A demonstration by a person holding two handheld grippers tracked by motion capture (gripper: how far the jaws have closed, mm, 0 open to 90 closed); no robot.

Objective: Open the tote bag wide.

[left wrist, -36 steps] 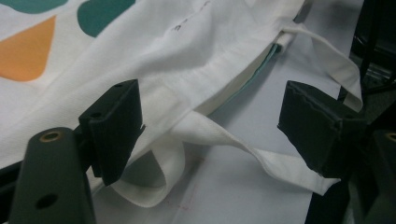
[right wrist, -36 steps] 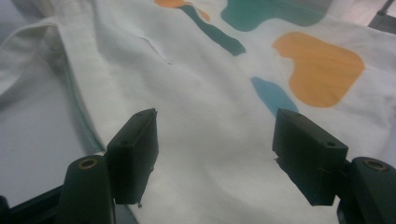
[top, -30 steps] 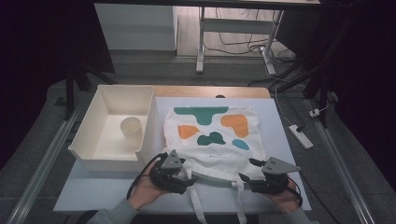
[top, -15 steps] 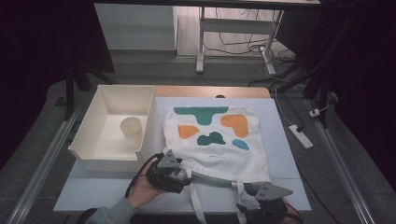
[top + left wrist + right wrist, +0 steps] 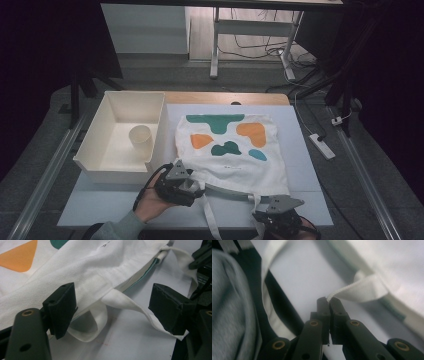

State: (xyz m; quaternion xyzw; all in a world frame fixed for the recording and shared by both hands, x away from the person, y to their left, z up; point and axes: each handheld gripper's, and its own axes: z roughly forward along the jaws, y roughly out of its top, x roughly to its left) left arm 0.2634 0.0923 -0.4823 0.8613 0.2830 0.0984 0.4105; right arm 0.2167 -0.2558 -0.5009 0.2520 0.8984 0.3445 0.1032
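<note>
Currently, the left tool [image 5: 112, 307] is held wide open around a strap [image 5: 100, 315] of the white tote bag [image 5: 235, 155]; nothing is gripped. The right tool [image 5: 328, 301] is closed on another strap [image 5: 359, 290] above the bench [image 5: 300, 150].

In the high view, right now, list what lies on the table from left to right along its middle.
Cream tray → paper cup inside it → tote bag with green and orange patches → bare table surface → white power strip just off the table's right edge.
</note>
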